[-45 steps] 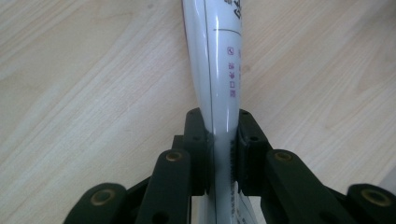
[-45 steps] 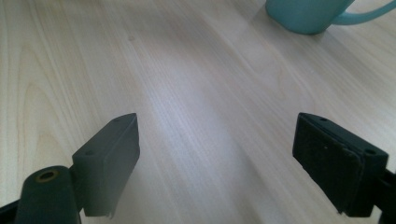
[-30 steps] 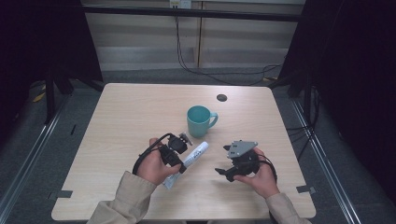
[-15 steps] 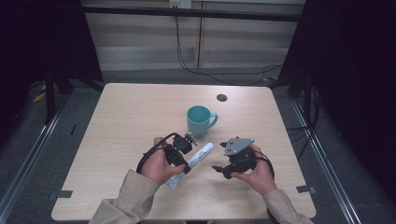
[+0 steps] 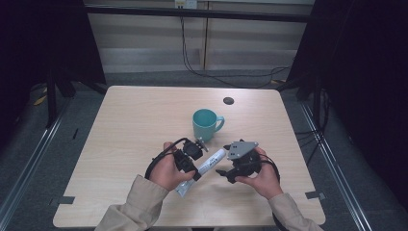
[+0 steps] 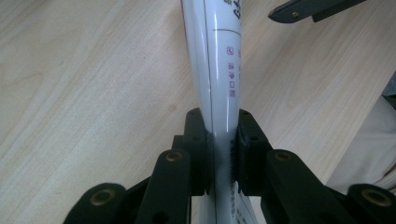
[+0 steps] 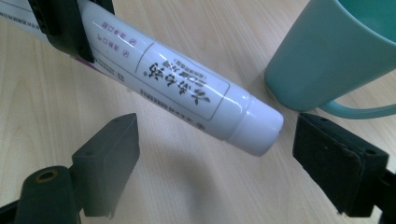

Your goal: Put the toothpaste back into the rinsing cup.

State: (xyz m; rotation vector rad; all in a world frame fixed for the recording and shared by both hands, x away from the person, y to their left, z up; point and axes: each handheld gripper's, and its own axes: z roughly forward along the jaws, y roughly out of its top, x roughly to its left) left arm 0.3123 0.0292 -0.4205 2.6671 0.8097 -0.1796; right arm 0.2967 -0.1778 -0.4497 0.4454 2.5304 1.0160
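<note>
A white tube (image 5: 212, 160) with dark print is clamped near its flat end by my left gripper (image 5: 191, 160), which holds it slanted just above the wooden table (image 5: 134, 115). In the left gripper view the pads (image 6: 198, 140) press on both sides of the tube (image 6: 217, 56). My right gripper (image 5: 225, 173) is open, its jaws spread to either side of the tube's capped end (image 7: 254, 128) without touching it. A teal mug (image 5: 205, 123) stands upright just beyond the two grippers. In the right gripper view the mug (image 7: 336, 51) is close behind the cap.
A small black round spot (image 5: 228, 100) lies on the table behind the mug. One jaw of the right gripper (image 6: 313, 9) shows at the top of the left gripper view. Dark frames and cables surround the table; its front edge is under the forearms.
The left hand has carried the tube a little to the right, bringing its capped end closer to the right gripper's open jaws. The mug has not moved.
</note>
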